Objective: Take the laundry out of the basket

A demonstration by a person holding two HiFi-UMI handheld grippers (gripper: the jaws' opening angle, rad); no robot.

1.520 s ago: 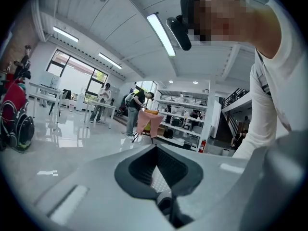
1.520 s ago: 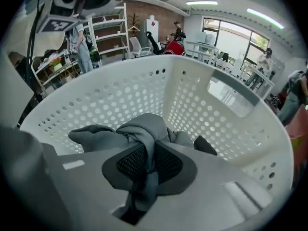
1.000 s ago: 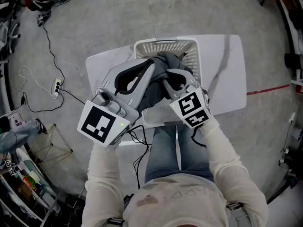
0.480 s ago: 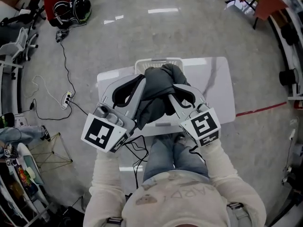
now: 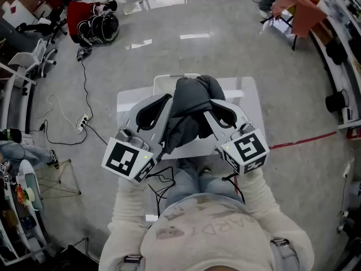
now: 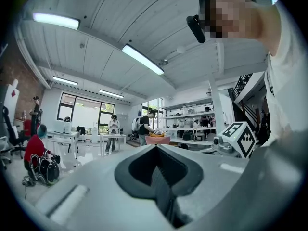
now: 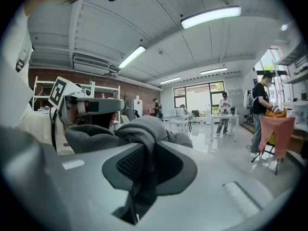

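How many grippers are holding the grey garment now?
2. The left gripper pinches the garment's left side, and the right gripper pinches its right side, over the basket. No other gripper is in view.

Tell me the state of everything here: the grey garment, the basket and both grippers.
grey garment: bunched, held up between both grippers, over the basket.
basket: upright on the white table, mostly hidden by the garment; contents cannot be seen.
left gripper: jaws shut on a fold of the garment.
right gripper: jaws shut on the garment.
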